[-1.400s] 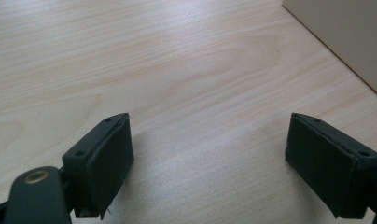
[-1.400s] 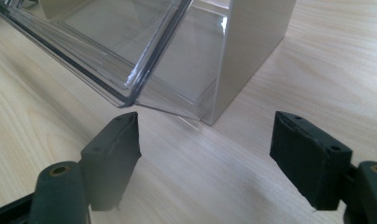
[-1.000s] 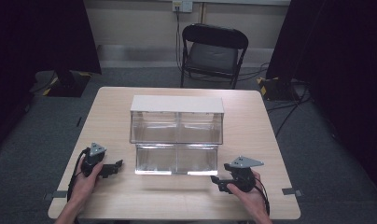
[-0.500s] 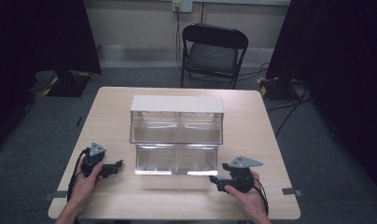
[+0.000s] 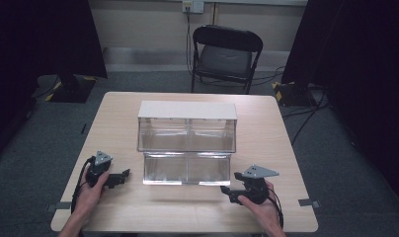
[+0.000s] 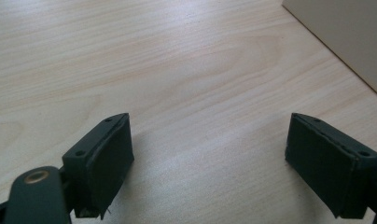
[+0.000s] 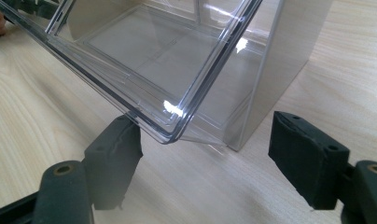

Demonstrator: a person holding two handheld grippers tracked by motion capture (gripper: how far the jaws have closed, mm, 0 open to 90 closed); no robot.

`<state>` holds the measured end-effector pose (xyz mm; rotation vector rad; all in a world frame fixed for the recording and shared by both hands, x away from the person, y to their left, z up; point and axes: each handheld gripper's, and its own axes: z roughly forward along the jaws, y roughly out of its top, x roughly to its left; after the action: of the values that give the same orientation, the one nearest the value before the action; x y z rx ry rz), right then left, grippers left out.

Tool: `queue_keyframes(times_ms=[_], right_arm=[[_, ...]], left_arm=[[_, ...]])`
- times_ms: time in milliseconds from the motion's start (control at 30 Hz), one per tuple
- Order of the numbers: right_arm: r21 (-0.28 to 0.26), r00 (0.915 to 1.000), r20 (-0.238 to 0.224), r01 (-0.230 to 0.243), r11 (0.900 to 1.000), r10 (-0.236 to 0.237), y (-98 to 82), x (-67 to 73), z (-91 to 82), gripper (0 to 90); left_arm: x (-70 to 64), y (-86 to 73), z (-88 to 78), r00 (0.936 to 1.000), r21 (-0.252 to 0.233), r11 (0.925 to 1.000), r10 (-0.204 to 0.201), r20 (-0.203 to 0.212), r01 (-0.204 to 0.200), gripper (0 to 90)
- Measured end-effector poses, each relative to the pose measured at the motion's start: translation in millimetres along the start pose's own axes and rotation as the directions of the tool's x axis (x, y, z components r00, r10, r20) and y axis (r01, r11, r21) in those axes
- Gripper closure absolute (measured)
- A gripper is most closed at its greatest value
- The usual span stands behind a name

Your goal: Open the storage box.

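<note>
A white cabinet [image 5: 187, 109] with clear drawers stands mid-table, and its lower clear drawer [image 5: 185, 169] is pulled out toward me. My right gripper [image 5: 226, 190] sits at that drawer's front right corner. In the right gripper view the drawer [image 7: 144, 51] has its corner between the pads of the right gripper [image 7: 210, 144]; the jaws have just been opening and do not clamp it. My left gripper [image 5: 123, 176] rests on the table left of the drawer, and in its own view the left gripper [image 6: 210, 154] is open over bare wood, with the cabinet's side [image 6: 345, 32] ahead on the right.
The wooden table [image 5: 266, 128] has bare room on both sides of the cabinet and along its front edge. A black folding chair [image 5: 226, 54] stands behind the table. Dark curtains hang at both sides, and cables lie on the floor at the right.
</note>
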<state>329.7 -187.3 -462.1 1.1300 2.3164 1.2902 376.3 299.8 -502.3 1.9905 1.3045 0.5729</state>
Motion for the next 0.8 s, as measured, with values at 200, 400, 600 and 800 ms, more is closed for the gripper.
queue_keyframes(times_ms=[200,400,600,800], right_arm=[[-0.004,1.0,0.003,0.001,1.0,-0.001,-0.2,0.8,-0.4,25.1],[-0.011,1.0,-0.004,0.007,1.0,-0.007,-0.4,0.8,-1.6,25.2],[-0.016,0.9999,-0.011,0.011,1.0,-0.011,-0.2,1.6,-2.1,25.2],[-0.018,0.9998,-0.012,0.012,1.0,-0.013,-0.4,1.5,-2.0,25.3]], left_arm=[[0.0,0.0,0.0,1.0,-0.001,1.0,0.0,0.0,0.0,14.4],[0.0,0.0,0.0,1.0,0.0,1.0,-0.001,0.0,0.001,14.4],[0.0,0.0,0.0,1.0,0.0,1.0,0.0,0.0,0.0,14.4],[0.0,0.0,0.0,1.0,-0.001,1.0,0.001,-0.001,-0.001,14.4]])
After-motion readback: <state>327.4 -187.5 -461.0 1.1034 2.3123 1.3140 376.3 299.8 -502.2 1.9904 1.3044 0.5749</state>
